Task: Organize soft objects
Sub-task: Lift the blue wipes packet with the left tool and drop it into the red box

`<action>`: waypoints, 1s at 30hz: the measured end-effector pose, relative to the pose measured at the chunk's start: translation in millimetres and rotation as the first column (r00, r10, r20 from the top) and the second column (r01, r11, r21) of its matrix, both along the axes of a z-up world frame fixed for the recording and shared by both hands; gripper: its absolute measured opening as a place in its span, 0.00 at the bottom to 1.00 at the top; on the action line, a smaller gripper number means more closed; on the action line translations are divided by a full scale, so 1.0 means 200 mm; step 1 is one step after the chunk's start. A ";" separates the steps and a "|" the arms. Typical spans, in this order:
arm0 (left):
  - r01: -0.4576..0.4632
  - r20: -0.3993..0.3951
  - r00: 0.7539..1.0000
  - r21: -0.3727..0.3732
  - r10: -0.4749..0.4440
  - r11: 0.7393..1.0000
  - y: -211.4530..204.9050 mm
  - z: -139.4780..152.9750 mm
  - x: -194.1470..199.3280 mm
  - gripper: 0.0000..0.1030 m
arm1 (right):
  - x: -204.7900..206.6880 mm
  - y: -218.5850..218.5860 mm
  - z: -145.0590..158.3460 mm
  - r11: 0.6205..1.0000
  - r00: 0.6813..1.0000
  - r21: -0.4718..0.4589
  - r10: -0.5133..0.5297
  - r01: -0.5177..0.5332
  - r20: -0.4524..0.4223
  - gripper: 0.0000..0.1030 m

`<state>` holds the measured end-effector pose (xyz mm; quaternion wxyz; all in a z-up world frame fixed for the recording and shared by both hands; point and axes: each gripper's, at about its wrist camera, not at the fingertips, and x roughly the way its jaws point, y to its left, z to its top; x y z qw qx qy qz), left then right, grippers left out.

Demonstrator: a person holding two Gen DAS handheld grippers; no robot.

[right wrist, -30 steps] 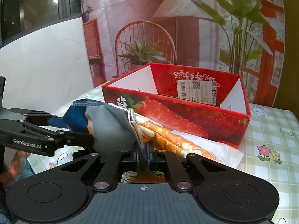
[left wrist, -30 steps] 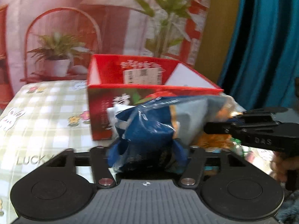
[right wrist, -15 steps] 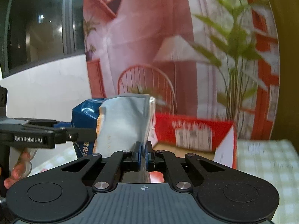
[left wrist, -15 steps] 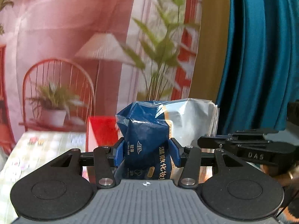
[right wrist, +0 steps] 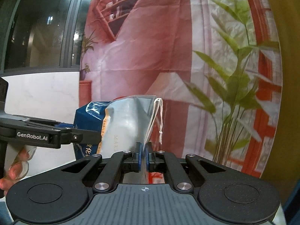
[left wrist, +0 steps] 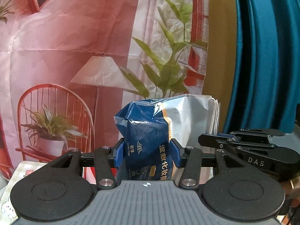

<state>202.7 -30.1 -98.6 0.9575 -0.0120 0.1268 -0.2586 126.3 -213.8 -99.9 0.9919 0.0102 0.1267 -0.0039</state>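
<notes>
The blue and silver cotton-pad pouch point(left wrist: 150, 142) hangs in the air between the two grippers, in front of the printed backdrop point(left wrist: 75, 46). The left gripper point(left wrist: 147, 154) is clenched on the pouch's dark blue end, its blue pads pressing the crumpled plastic from both sides. The right gripper point(right wrist: 144, 156) pinches the thin sealed edge of the silver end, jaws almost touching, with a white drawstring point(right wrist: 156, 120) dangling just above them. In the left wrist view the right gripper reaches in from the right side at pad height; in the right wrist view the left gripper comes in from the left.

A second ago the pouch lay low, just in front of the red strawberry box on the checked desk. Now it has been raised well above both: only a corner of the desk cloth point(left wrist: 24, 170) shows at lower left, and a sliver of red point(right wrist: 155, 177) shows beneath the right gripper's jaws.
</notes>
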 end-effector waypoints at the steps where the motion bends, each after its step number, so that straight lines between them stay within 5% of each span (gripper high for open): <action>1: -0.002 -0.006 1.000 0.003 0.002 1.000 -0.01 -0.01 0.03 0.51 | 0.03 -0.02 -0.01 1.000 1.000 -0.007 -0.003 0.003 0.001 0.04; 9: 0.001 -0.163 0.987 0.055 0.008 0.998 -0.09 -0.23 0.27 0.51 | 0.20 -0.12 -0.22 1.000 0.996 -0.020 -0.008 0.007 -0.087 0.04; 15: 0.020 -0.281 0.960 0.097 0.009 0.995 -0.11 -0.40 0.34 0.51 | 0.27 -0.16 -0.47 0.999 0.973 0.033 -0.003 0.011 -0.230 0.04; 22: 0.009 -0.352 0.935 0.125 0.036 0.992 -0.12 -0.51 0.39 0.51 | 0.31 -0.22 -0.64 0.981 0.933 0.184 0.002 0.069 -0.360 0.04; 30: -0.005 -0.391 0.918 0.153 0.065 0.988 -0.12 -0.56 0.41 0.51 | 0.34 -0.20 -0.69 0.970 0.909 0.217 -0.005 0.105 -0.416 0.04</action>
